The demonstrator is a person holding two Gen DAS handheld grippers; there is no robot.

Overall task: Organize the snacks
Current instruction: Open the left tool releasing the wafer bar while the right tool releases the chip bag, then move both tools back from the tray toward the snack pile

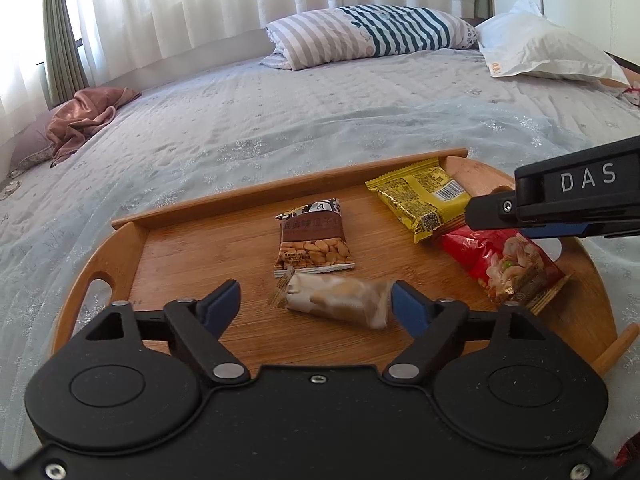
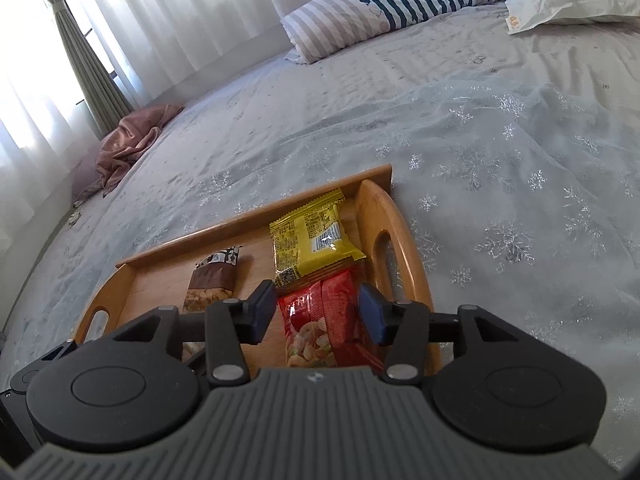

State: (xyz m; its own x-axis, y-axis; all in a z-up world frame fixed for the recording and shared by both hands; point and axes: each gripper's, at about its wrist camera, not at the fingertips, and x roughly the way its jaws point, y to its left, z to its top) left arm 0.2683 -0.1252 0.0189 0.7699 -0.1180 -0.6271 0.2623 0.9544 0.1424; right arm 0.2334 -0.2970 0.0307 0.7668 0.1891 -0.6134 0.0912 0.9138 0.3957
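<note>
Left hand-held gripper (image 1: 316,300) is hanging low over the wooden tray (image 1: 208,248), fingers wide apart w/ a tan wrapped snack bar (image 1: 336,302) lying between them; can't tell if the pads are touching it. Right hand-held gripper (image 2: 318,312) is also sitting open, straddling the red snack pack (image 2: 320,324) at the tray's right end. Yellow pack (image 2: 312,236) is lying just behind the red one, edges overlapping. Brown nut pack (image 1: 314,240) is resting mid-tray, just beyond the bar. Tray is sitting on the bed (image 1: 280,120), striped pillow (image 1: 372,34) far back.
</note>
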